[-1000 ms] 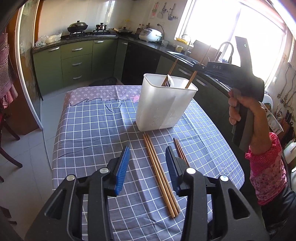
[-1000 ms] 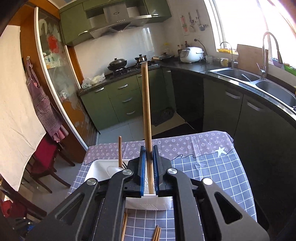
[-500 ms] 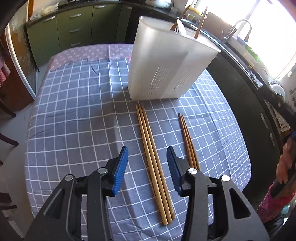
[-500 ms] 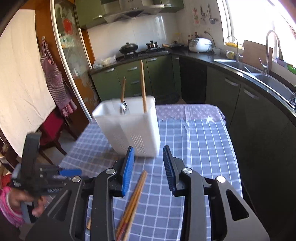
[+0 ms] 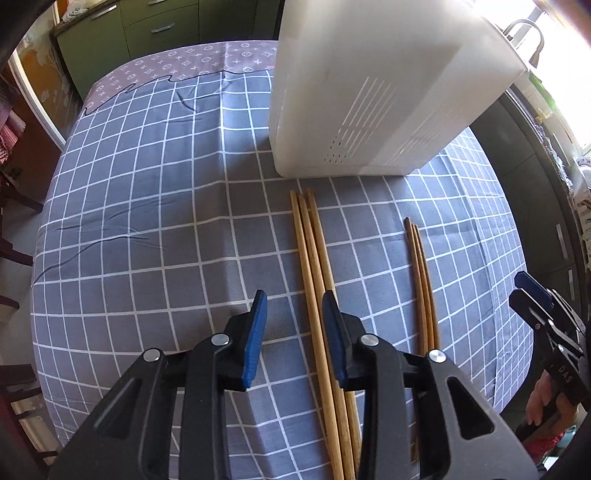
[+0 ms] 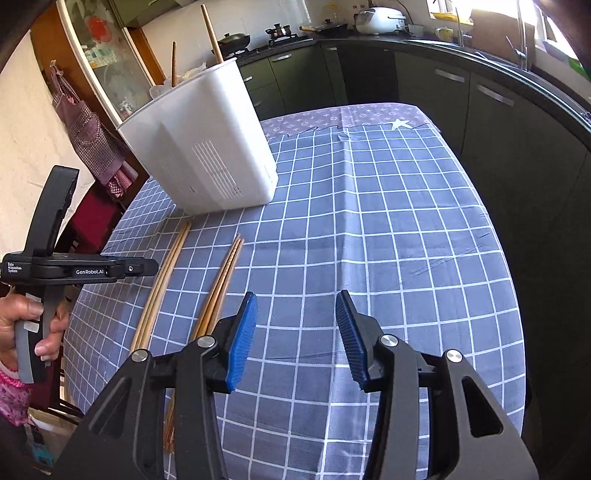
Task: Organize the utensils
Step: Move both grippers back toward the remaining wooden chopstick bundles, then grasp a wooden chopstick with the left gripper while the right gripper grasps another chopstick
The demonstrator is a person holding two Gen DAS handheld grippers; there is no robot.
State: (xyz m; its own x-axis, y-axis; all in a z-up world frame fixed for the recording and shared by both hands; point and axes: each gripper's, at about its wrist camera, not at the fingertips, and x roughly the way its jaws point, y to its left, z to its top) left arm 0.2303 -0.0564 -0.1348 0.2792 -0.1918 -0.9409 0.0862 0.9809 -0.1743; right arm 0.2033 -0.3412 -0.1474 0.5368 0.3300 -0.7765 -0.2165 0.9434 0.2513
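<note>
Left wrist view: the left claw [image 5: 293, 314] hangs low over the worktop [image 5: 147, 229] with its blue-padded fingers [image 5: 255, 332] apart, straddling the near part of a bundle of three long pale chopsticks [image 5: 314, 266] that lie flat on the checked cloth; whether the pads touch the sticks cannot be told. Just to the right of this claw lies a shorter, darker pair of chopsticks [image 5: 421, 280], apart from the pale ones and roughly parallel to them. Straight ahead of the claw, beyond the far tips of the pale sticks, stands the white utensil holder [image 5: 369, 92]. From the right wrist view the right claw [image 6: 295, 325] is spread wide and holds nothing, hovering over bare cloth [image 6: 388, 221]; the dark pair [image 6: 221, 280] runs under its left finger, the pale bundle [image 6: 162, 280] lies further left. The holder [image 6: 207, 147] stands ahead and to the left, with two wooden sticks [image 6: 211, 33] poking out of its top.
</note>
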